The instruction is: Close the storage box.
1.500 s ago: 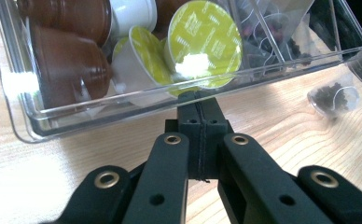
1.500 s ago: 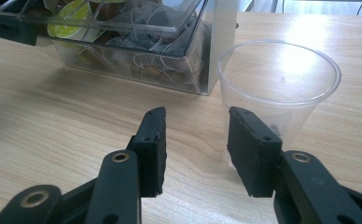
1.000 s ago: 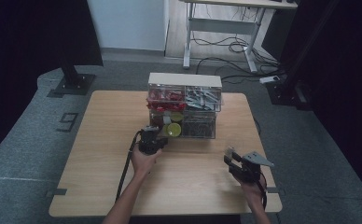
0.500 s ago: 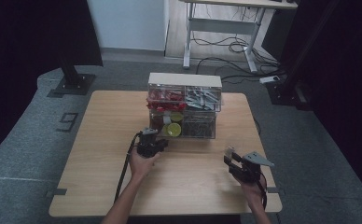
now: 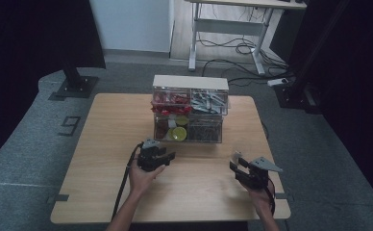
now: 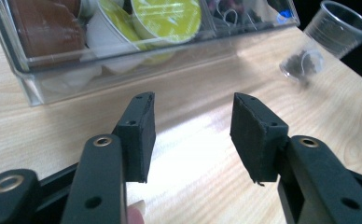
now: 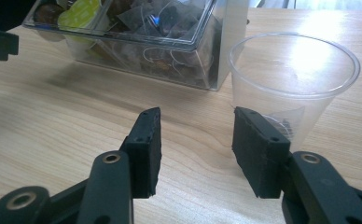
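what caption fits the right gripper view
Open right gripper beside a clear cup, organizer behind.

A lab or recording studio: black curtains (image 5: pixel 26 43) hang around a light wooden table (image 5: pixel 103 144) on grey carpet (image 5: pixel 26 144) marked with a taped "9" (image 5: pixel 68 126), with loose cables (image 5: pixel 232 48) under a white height-adjustable desk (image 5: pixel 232 19).

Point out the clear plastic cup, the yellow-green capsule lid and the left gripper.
clear plastic cup (image 7: pixel 295 70): right gripper view, its near wall.
yellow-green capsule lid (image 6: pixel 166 17): left gripper view, the lid's flat face.
left gripper (image 6: pixel 191 127): left gripper view, midway between fingertips.
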### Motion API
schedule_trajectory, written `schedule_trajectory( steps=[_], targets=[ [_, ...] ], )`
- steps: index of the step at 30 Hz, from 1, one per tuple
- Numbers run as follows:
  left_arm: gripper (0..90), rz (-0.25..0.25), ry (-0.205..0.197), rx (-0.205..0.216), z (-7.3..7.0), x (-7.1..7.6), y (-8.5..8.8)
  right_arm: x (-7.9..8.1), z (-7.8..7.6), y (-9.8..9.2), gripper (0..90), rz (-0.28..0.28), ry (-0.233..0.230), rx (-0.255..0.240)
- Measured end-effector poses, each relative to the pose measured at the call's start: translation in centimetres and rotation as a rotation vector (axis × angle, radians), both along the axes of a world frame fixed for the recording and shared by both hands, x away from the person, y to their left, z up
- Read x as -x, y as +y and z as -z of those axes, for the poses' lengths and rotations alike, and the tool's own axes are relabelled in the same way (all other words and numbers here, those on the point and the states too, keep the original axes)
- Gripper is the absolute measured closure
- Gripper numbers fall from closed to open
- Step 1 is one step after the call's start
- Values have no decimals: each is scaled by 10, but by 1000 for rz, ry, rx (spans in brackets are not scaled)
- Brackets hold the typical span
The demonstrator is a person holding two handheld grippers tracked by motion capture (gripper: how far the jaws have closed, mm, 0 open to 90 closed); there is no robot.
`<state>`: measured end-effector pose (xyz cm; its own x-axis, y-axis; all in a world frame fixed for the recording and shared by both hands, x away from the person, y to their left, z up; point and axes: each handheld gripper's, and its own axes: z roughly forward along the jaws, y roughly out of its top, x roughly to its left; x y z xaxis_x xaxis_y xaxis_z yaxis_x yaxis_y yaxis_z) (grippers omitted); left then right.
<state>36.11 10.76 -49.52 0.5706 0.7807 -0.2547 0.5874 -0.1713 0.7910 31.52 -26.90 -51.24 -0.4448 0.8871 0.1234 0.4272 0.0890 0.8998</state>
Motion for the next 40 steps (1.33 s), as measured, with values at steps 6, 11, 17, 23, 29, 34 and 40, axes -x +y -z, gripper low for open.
schedule_trajectory(
  steps=[6, 11, 17, 23, 29, 34, 40],
  targets=[
    [460, 24, -53, -41, 3, 20, 4, 7, 4, -3, 454, -21, -9, 3],
    [431, 32, -70, -58, 9, 35, 11, 15, 7, -5, 404, -32, -15, 13],
    [415, 25, -71, -61, 21, 51, 24, 30, 12, -8, 373, -33, -32, 33],
    [410, 6, -57, -105, 33, 60, 32, 43, 20, -14, 358, -38, -13, 42],
    [408, -17, -39, -150, 45, 67, 43, 49, 30, -20, 353, -21, 21, 57],
    [409, -37, -46, -163, 45, 66, 45, 46, 32, -20, 343, -20, 38, 64],
    [403, -38, -34, -166, 47, 63, 43, 44, 34, -18, 329, -18, 53, 82]
  ],
)
